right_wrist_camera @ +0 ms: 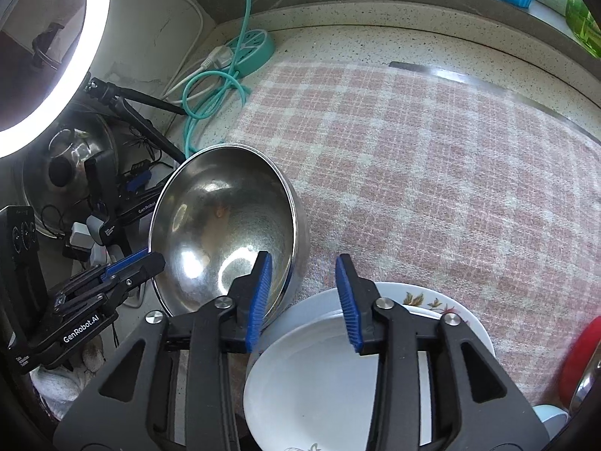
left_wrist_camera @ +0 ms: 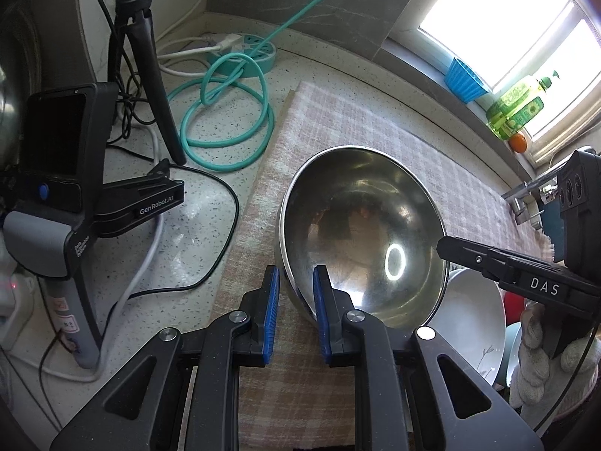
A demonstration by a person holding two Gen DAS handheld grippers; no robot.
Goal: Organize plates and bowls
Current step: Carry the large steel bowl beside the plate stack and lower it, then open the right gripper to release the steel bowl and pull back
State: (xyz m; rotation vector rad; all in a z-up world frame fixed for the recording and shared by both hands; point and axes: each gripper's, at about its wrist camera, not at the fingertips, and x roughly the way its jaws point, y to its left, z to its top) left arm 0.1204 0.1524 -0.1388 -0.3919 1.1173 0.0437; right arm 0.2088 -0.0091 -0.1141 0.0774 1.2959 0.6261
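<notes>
We grip the near rim of the steel bowl [left_wrist_camera: 360,233] with our left gripper [left_wrist_camera: 296,312], bowl on the checked cloth's [right_wrist_camera: 432,173] left edge. Our right gripper [right_wrist_camera: 304,300] stands released above the white plates [right_wrist_camera: 311,376], still unsorted by the near edge.

"GenRobot.AI" reads in white along the arm of the black device [left_wrist_camera: 142,203] parked on the surface at the left wrist view's left; "DAS" shows on a block of the right tool [left_wrist_camera: 544,285] there; over in the right wrist view, "GenRobot.AI" again on the left tool [right_wrist_camera: 80,332]; other small labels stay unreadable
</notes>
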